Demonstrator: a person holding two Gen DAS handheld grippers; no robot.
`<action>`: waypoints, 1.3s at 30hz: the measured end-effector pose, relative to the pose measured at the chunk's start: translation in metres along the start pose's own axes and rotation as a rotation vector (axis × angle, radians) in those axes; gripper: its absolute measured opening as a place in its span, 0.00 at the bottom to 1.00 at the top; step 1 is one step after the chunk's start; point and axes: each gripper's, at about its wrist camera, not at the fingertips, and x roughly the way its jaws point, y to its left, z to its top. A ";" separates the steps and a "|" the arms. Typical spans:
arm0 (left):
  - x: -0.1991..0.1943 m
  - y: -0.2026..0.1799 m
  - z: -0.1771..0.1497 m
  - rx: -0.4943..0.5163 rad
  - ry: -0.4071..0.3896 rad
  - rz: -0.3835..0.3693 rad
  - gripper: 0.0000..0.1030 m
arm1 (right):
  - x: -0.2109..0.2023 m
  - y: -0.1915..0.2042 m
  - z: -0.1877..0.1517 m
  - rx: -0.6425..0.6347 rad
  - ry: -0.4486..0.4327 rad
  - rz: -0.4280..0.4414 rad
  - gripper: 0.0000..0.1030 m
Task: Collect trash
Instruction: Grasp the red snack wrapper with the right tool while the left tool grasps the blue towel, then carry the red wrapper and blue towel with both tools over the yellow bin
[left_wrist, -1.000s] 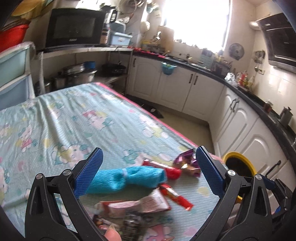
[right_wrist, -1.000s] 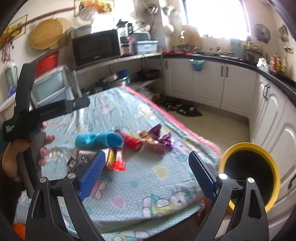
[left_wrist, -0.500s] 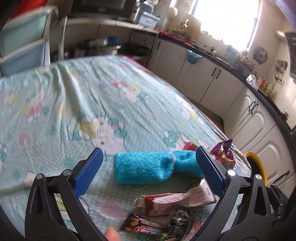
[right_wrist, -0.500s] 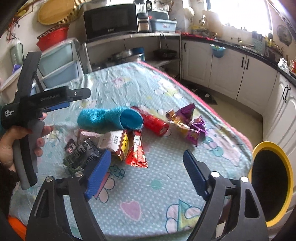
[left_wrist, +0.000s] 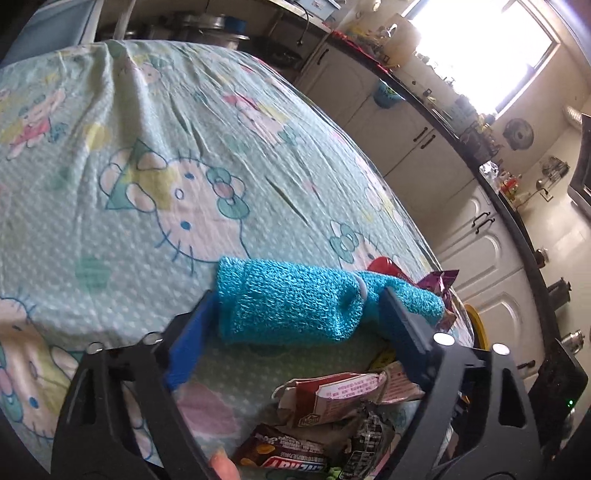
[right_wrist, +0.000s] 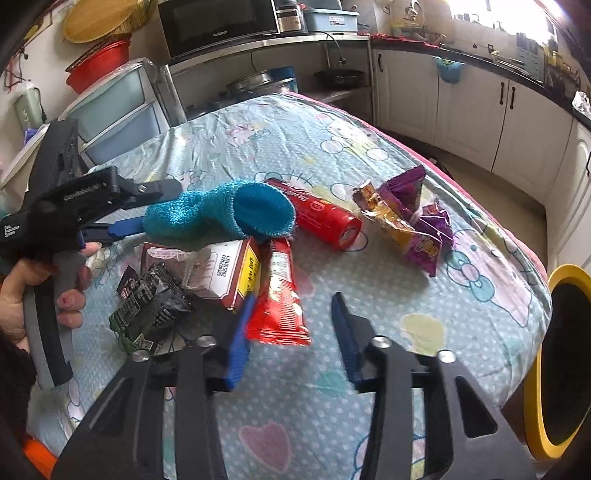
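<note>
Trash lies in a loose cluster on the cartoon-print tablecloth (right_wrist: 369, 122), near the table's edge, with the yellow-rimmed bin (right_wrist: 532, 387) below at about four o'clock from it in the right wrist view. The pile holds a red wrapper (right_wrist: 279, 295), a brown carton (right_wrist: 225, 273), a dark crumpled packet (right_wrist: 151, 310), a red tube (right_wrist: 317, 214) and purple-and-gold foil wrappers (right_wrist: 410, 218).

A blue knitted roll (left_wrist: 295, 306) lies at the pile's twelve o'clock side. The left gripper (left_wrist: 295, 325) straddles it, jaws just closing in; the pads stand at its flanks, but I cannot tell whether they press yet.

The right gripper (right_wrist: 291, 328) has its jaws narrowing around the near end of the red wrapper; one pad is at its edge, the other apart, so nothing is grasped.

These pieces look light, thin and slick. The wrapper will likely crumple and slide, so pinching across its flat near end seems best. The roll looks soft and springy; its middle should squeeze down well.
</note>
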 end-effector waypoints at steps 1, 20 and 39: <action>0.001 0.000 0.000 0.001 0.002 0.003 0.64 | 0.001 0.001 0.000 -0.005 0.003 0.002 0.27; -0.031 -0.025 0.004 0.113 -0.040 -0.031 0.02 | -0.031 -0.001 -0.005 0.000 -0.047 0.028 0.19; -0.078 -0.099 0.001 0.266 -0.143 -0.137 0.02 | -0.082 -0.015 -0.013 0.038 -0.132 0.009 0.19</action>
